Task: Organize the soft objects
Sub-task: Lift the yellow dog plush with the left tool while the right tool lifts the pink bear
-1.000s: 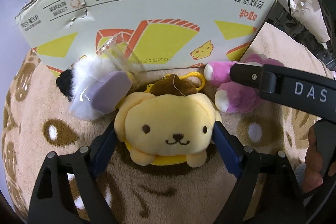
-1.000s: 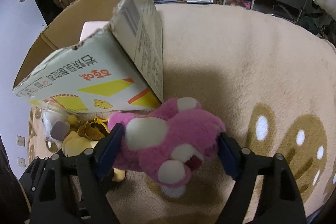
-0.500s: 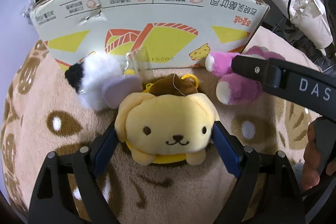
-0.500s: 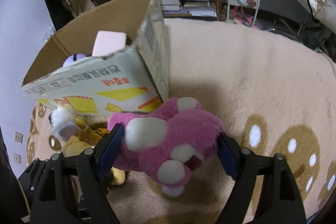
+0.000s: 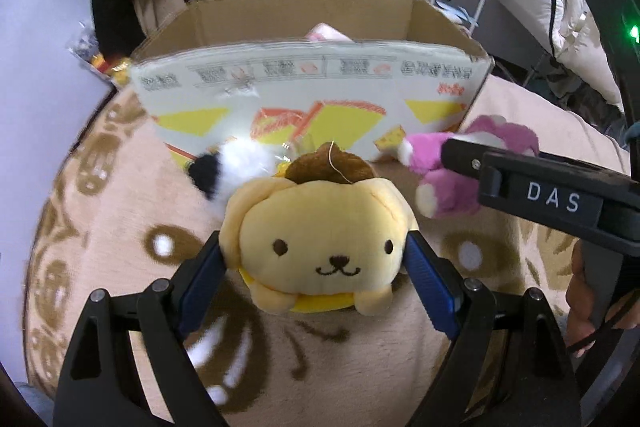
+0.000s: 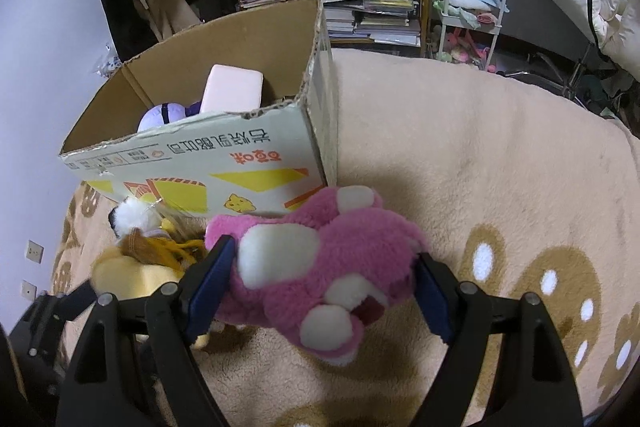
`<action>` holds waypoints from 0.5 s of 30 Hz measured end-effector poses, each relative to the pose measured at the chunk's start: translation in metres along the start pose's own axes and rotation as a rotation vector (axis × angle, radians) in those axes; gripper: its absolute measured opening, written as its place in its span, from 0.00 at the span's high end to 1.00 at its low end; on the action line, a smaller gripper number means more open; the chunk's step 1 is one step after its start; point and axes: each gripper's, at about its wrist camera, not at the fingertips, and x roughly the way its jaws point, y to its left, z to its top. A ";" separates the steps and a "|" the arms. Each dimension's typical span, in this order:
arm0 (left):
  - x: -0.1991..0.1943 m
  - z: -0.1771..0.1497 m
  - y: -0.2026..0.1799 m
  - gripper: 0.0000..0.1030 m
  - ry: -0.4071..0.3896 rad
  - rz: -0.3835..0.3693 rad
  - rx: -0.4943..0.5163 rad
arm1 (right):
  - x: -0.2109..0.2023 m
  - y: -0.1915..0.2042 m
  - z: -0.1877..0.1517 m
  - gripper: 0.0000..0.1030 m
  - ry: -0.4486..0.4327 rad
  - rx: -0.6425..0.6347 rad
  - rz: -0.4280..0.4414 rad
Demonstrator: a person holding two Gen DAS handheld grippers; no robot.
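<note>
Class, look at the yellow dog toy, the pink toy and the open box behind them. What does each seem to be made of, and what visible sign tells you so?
Yellow dog toy: smooth short-pile plush, probably stuffed; it bulges between the left gripper pads.
Pink toy: shaggier fleece with white patches; fuzzy outline.
Box: corrugated cardboard, brown inside, printed white outside, with ragged torn edges.

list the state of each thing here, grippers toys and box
left gripper: shut on the yellow dog plush
right gripper: shut on the pink bear plush
cardboard box: open on top, toys inside
black and white plush: lying on the blanket, by the box
</note>
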 end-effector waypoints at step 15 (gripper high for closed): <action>-0.075 0.025 0.002 0.17 -0.284 0.186 0.014 | -0.047 0.002 0.006 0.15 -0.170 -0.014 0.002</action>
